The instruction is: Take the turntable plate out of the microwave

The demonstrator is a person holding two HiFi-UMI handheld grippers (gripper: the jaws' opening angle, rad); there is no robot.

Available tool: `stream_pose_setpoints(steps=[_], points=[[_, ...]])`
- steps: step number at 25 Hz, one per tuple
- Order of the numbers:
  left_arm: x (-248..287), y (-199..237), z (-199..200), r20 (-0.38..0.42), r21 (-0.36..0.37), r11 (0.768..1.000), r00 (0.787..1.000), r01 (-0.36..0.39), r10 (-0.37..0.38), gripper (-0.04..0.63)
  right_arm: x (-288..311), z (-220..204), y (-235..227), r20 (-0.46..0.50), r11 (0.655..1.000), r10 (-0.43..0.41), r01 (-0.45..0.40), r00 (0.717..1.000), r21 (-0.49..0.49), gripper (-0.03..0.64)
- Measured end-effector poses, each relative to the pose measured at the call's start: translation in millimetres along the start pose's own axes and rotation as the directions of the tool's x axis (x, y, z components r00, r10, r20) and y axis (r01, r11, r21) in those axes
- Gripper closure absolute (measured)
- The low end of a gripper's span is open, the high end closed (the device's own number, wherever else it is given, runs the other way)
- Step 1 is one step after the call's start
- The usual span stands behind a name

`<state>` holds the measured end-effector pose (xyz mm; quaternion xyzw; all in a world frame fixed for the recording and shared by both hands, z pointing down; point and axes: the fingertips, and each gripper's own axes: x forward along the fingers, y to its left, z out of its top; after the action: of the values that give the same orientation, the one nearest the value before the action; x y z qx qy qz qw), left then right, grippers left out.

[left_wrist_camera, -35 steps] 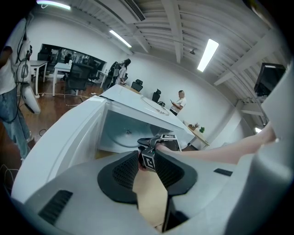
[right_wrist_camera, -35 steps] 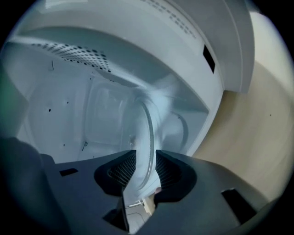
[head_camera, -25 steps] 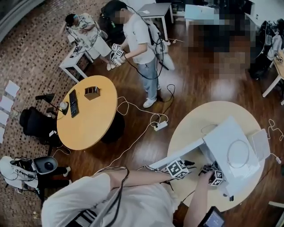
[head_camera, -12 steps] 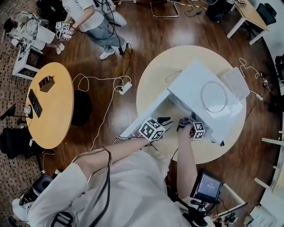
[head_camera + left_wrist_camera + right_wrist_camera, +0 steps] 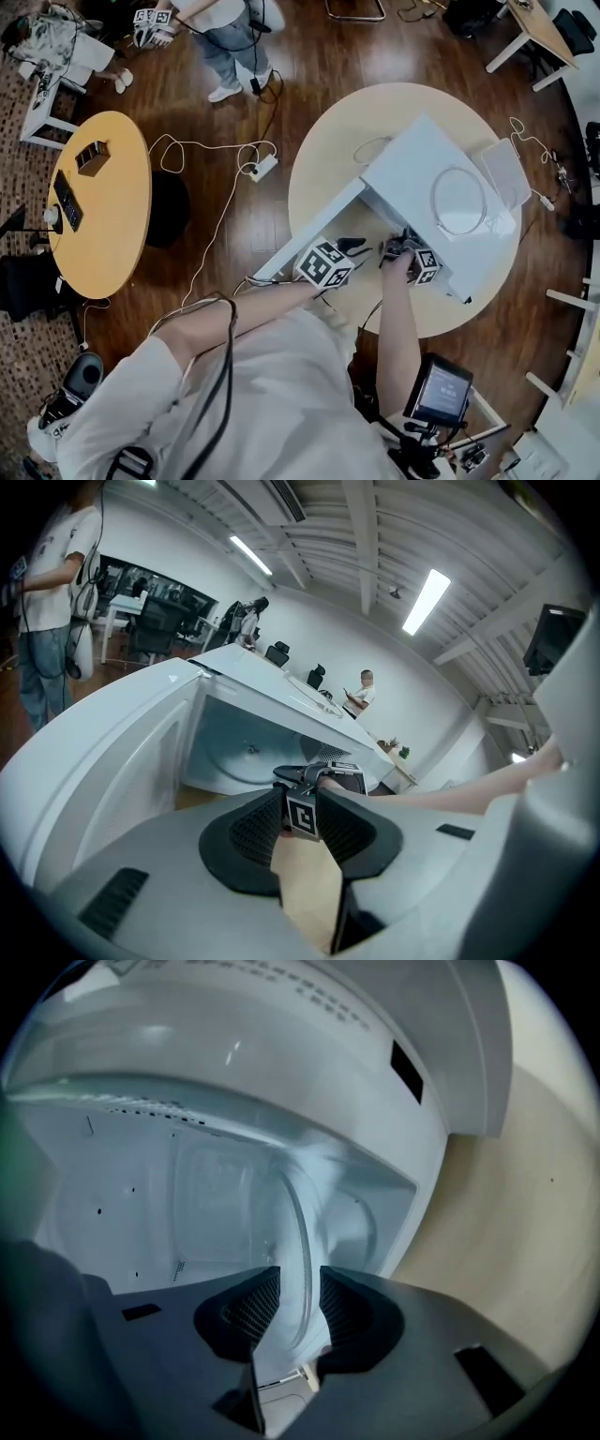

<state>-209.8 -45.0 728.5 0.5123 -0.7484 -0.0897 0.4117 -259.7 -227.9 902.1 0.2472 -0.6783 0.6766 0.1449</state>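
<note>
The white microwave stands on the round beige table with its door swung open to the left. My right gripper reaches into the cavity. In the right gripper view the glass turntable plate runs edge-on between my right gripper's pads. The jaws have just been opening, and a little room shows on each side of the rim. My left gripper waits just outside the opening, open and empty. In the left gripper view my left gripper points at the right gripper.
A white ring lies on the microwave's top, with a flat white device beside it. A power strip with cables lies on the wood floor. An orange table is at the left and a screen on a stand at the lower right. A person stands beyond.
The head view has swung so that the microwave sits nearer the middle. Both grippers have stayed at the microwave's opening, the right one inside the cavity.
</note>
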Motion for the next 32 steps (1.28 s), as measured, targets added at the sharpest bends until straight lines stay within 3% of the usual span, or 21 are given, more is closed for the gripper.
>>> stream_pose_setpoints(steps=[9, 13, 29, 32], points=[[-4.2, 4.1, 0.9, 0.026, -0.030, 1.000, 1.000, 0.002, -0.001, 0.492, 0.9, -7.2, 0.6, -0.003, 0.999, -0.046, 0.046, 0.999, 0.003, 0.502], [-8.0, 7.6, -0.3, 0.028, -0.034, 0.999, 1.000, -0.005, 0.005, 0.492, 0.4, -6.5, -4.6, 0.012, 0.998, -0.060, 0.060, 0.998, -0.012, 0.563], [15.0, 15.2, -11.4, -0.022, -0.035, 0.998, 0.999, -0.046, 0.045, 0.492, -6.4, -8.3, -3.0, -0.004, 0.985, 0.172, -0.172, 0.985, 0.019, 0.586], [27.7, 21.5, -12.5, -0.009, -0.080, 0.995, 0.999, -0.052, 0.051, 0.492, -9.3, -8.9, -0.6, -0.016, 0.975, 0.223, -0.222, 0.975, 0.026, 0.586]])
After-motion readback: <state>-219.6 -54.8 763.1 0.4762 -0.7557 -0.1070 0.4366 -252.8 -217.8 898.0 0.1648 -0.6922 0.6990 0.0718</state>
